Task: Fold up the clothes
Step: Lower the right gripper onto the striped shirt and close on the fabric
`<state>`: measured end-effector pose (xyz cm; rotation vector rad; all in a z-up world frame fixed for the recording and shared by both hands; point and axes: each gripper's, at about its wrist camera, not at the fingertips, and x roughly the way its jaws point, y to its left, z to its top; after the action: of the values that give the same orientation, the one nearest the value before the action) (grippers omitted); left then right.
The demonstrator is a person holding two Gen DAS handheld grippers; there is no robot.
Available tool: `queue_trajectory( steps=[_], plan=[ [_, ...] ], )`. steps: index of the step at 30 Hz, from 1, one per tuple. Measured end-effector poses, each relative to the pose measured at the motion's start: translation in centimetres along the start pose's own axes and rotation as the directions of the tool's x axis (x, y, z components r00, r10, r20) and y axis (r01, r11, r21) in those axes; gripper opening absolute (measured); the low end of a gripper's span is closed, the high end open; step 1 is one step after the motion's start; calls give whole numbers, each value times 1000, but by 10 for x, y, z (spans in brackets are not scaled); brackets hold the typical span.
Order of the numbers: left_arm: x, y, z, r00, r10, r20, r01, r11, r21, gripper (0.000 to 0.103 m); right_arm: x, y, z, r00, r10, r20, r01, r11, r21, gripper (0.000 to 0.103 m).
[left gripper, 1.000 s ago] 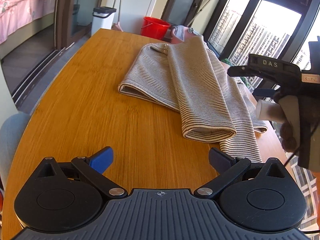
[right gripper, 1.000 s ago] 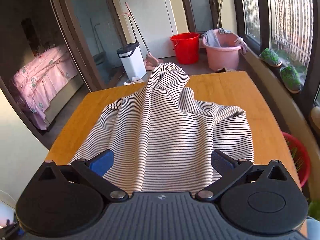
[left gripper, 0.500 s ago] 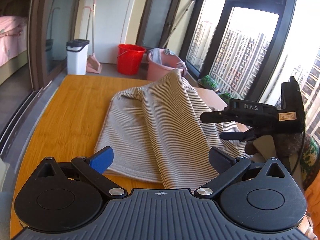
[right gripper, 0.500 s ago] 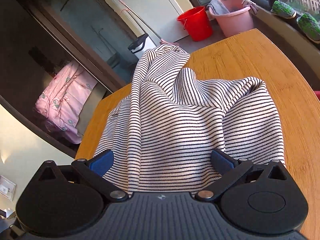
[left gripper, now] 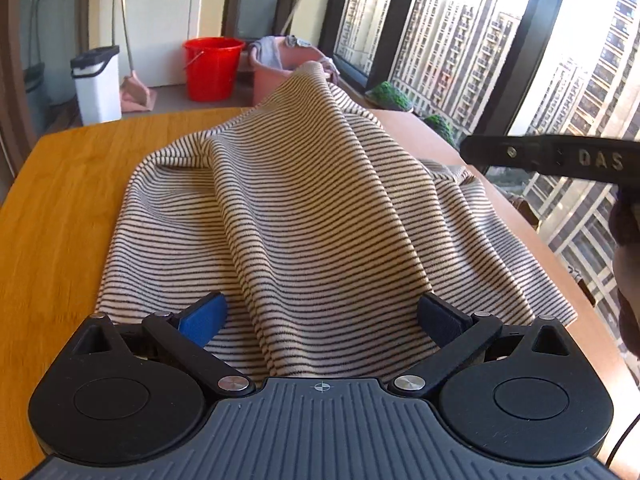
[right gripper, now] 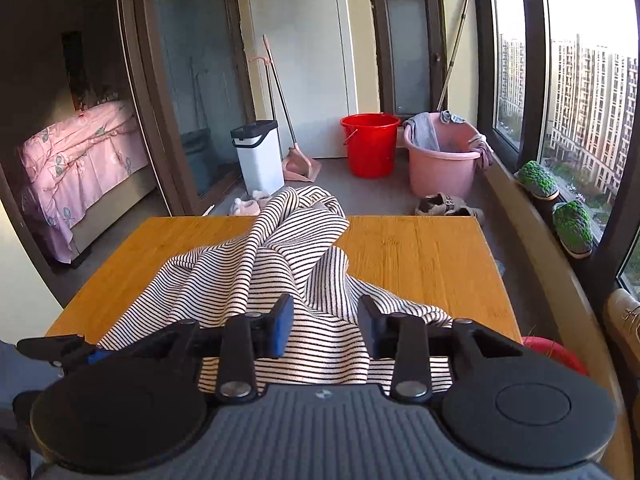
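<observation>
I'm working over the wide, honey-coloured wooden counter (left gripper: 60, 200), and sprawled across most of it is the cream knit garment with thin dark stripes (left gripper: 320, 220), bunching up into a ridge down its middle and draping toward my near edge. I'm judging the fold as barely started: the cloth is rumpled, not squared, there are no crisp edges showing anywhere, so smoothing and every proper fold are looking like work left to do.

My left hand-held gripper (left gripper: 320, 318) is hovering at the near hem with its jaws spread wide; the striped fabric is running between and under them, and I'm not seeing them pinch anything. My right hand-held gripper (right gripper: 325, 326) is sitting narrower, jaws roughly half apart, cloth lying in the gap but neither pad pressing on it, so I'm calling it empty-handed too.

Now the views are giving me different things. The left camera is showing the garment's right-hand edge falling near the counter's window side, with the other hand-held gripper's black arm reaching in from the right. The right camera is showing the bare far end of the counter beyond the cloth, plus the floor past it: a pink plastic tub (right gripper: 442, 160), a red plastic bucket (right gripper: 370, 144) and a white bin with a black lid (right gripper: 258, 156).
</observation>
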<state>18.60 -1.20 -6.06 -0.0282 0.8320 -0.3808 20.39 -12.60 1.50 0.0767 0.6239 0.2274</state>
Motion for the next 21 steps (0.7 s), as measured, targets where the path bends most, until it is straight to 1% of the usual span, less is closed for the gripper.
queue_trajectory(
  steps=[2, 5, 8, 9, 10, 11, 13, 15, 16, 17, 18, 19, 21],
  plan=[
    [-3, 2, -4, 1000, 3, 4, -3, 1000, -7, 103, 13, 7, 5, 1000, 13, 5, -13, 1000, 8, 33],
    [-6, 2, -9, 1000, 10, 8, -10, 1000, 4, 103, 36, 23, 20, 1000, 15, 15, -14, 999, -28, 33],
    [-7, 4, -11, 1000, 10, 21, -10, 1000, 3, 103, 63, 32, 36, 1000, -17, 2, 17, 999, -36, 36],
    [-7, 5, -12, 1000, 8, 25, -8, 1000, 1, 103, 72, 33, 39, 999, -32, -8, 32, 999, -29, 41],
    [-7, 6, -13, 1000, 4, 28, -4, 1000, 0, 103, 83, 32, 42, 999, -45, -26, 44, 999, -12, 46],
    [-7, 7, -13, 1000, 0, 30, 0, 1000, 0, 103, 93, 31, 44, 997, -57, -45, 57, 998, 5, 48],
    [-9, 11, -14, 999, -16, 31, 16, 1000, -5, 103, 114, 29, 49, 993, -79, -84, 82, 996, 38, 55],
    [-13, 16, -16, 999, -38, 30, 39, 999, -12, 103, 132, 25, 47, 987, -56, -148, 68, 995, 76, 54],
    [-15, 18, -17, 998, -51, 28, 51, 999, -18, 103, 136, 20, 39, 986, -37, -163, 51, 995, 83, 43],
    [-19, 21, -18, 998, -66, 24, 66, 997, -30, 103, 134, 21, 37, 988, -16, -153, 29, 996, 83, 35],
    [-23, 26, -19, 996, -82, 18, 83, 996, -41, 103, 125, 24, 36, 992, 4, -130, 5, 998, 67, 22],
    [-30, 30, -20, 996, -89, 32, 90, 995, -43, 103, 115, 26, 35, 994, 25, -106, -20, 999, 50, 16],
    [-44, 38, -21, 993, -95, 73, 98, 994, -39, 103, 85, 30, 33, 995, 87, -46, -87, 996, 8, 13]
  ],
)
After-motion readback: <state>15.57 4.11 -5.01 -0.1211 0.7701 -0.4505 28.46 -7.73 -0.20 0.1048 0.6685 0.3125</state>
